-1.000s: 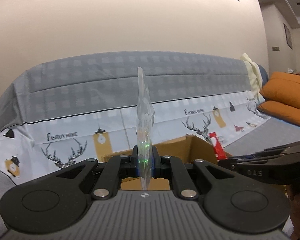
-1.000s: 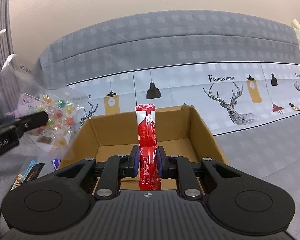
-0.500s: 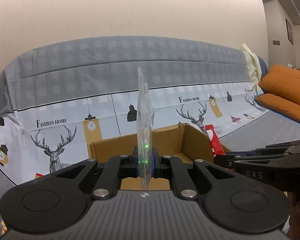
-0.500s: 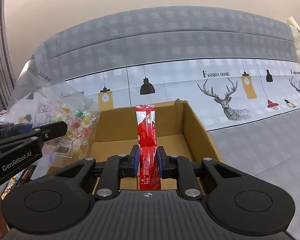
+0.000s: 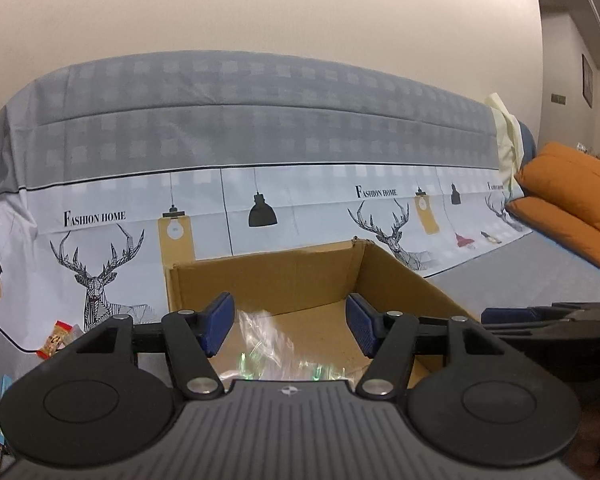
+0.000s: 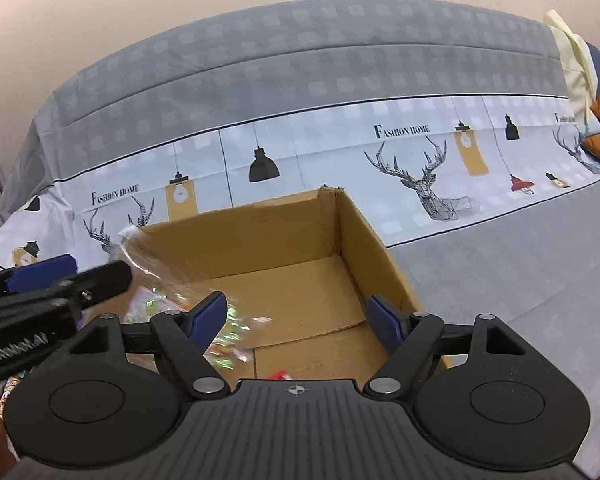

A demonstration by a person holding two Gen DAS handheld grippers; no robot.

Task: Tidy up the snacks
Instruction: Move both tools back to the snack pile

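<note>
Left gripper [image 5: 290, 322], black with blue pads, jaws opening and standing wide over the open brown cardboard box [image 5: 400, 276]; nothing pressed between the pads; the clear plastic bag of coloured sweets [image 5: 278, 350] lies below them, near the box's left wall, partly hidden by the gripper body.

Right gripper [image 6: 300, 316], same build, jaws likewise opening and wide, pads apart over the box [image 6: 364, 240] interior; nothing gripped; a small red wrapper [image 6: 280, 375] shows on the box floor at the near edge, mostly hidden behind the gripper body; whether it lies flat cannot be told.

In the right wrist view the clear bag [image 6: 172, 288] slants from the box's left rim down to the floor, blurred, its upper corner at the far left corner of the box; the left gripper's black finger [image 6: 96, 280] is just beside it.

Box stands on a grey patterned cloth [image 6: 520, 248] printed with deer and lamps; loose snack packets [image 5: 56, 338] lie on the cloth left of the box; orange cushions [image 5: 568, 196] at the far right edge.
</note>
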